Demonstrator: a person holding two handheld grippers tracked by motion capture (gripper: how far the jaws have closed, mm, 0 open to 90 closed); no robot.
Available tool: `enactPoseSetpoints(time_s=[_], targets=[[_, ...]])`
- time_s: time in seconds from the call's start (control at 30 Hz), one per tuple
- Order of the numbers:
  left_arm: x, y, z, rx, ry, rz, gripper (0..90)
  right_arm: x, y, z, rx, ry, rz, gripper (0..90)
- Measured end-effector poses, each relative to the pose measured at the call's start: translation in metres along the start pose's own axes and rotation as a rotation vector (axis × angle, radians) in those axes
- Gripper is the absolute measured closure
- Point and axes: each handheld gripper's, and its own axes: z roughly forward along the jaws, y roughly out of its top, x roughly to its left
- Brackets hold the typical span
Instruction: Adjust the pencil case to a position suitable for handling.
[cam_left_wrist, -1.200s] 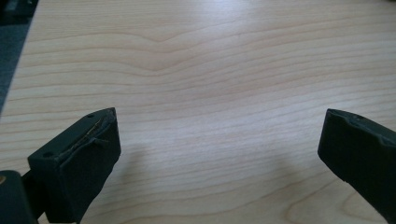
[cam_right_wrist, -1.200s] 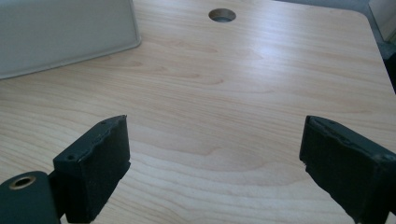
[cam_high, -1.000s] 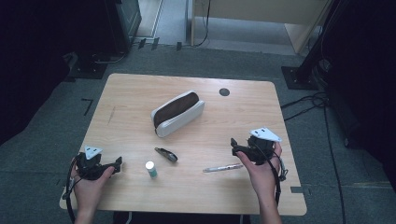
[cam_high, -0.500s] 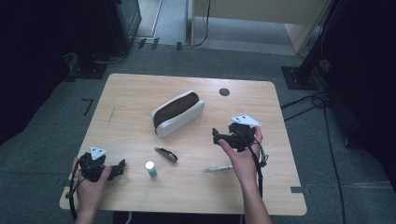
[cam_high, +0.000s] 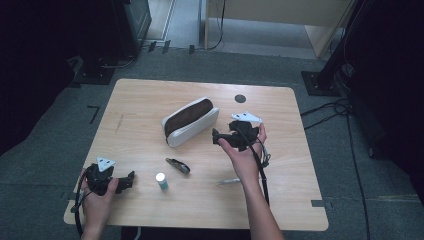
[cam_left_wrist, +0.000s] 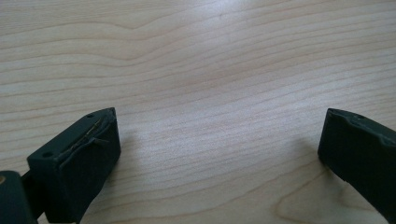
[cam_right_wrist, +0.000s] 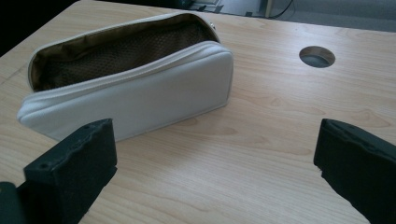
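I am holding my right gripper (cam_high: 216, 136) just beside the open pouch (cam_high: 190, 121), pointing at its near long side from about three o'clock of it. My right fingers (cam_right_wrist: 70, 172) are standing wide apart with nothing between them; they have just been opening further. Through the right gripper view I am looking at the pouch (cam_right_wrist: 126, 88) lying on its side, its white shell facing me and its brown mesh lining showing through the unzipped mouth along the top. The pouch is resting on the wooden table (cam_high: 140, 100) near its middle, a little toward twelve o'clock, with its long axis running from about seven to one o'clock. The round cable hole (cam_high: 240, 98) is sitting at about two o'clock from the pouch.

My left gripper (cam_high: 131, 179) is resting low at the table's seven o'clock corner, and its fingers (cam_left_wrist: 79, 154) are also standing apart over bare wood, gripping nothing.

Between my two hands, a small dark folded tool (cam_high: 178, 165) is lying at six o'clock from the pouch, a little white-capped tube (cam_high: 161, 181) is standing just beyond it toward me, and a slim pen (cam_high: 229, 181) is lying at four o'clock, under my right forearm.
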Motion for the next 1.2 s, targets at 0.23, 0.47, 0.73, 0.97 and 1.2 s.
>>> enactPoseSetpoints(time_s=[0.23, 0.47, 0.73, 0.97, 1.2], targets=[[0.0, 0.0, 0.0, 0.002, 0.0, 0.002, 0.0, 0.009, 0.009, 0.016, 0.001, -0.042, 0.018, 0.0], [0.0, 0.0, 0.0, 0.002, 0.0, 0.002, 0.0, 0.016, 0.015, 0.032, 0.019, -0.059, 0.025, 0.0], [0.0, 0.0, 0.0, 0.001, 0.0, 0.002, 0.0, 0.026, 0.018, 0.049, 0.035, -0.084, 0.012, 0.0], [0.0, 0.0, 0.0, 0.001, -0.005, 0.007, 0.0, 0.028, 0.021, 0.061, 0.048, -0.08, 0.03, 0.0], [0.0, 0.0, 0.0, 0.001, -0.005, 0.006, 0.0, 0.035, 0.025, 0.069, 0.053, -0.072, 0.044, 0.0]])
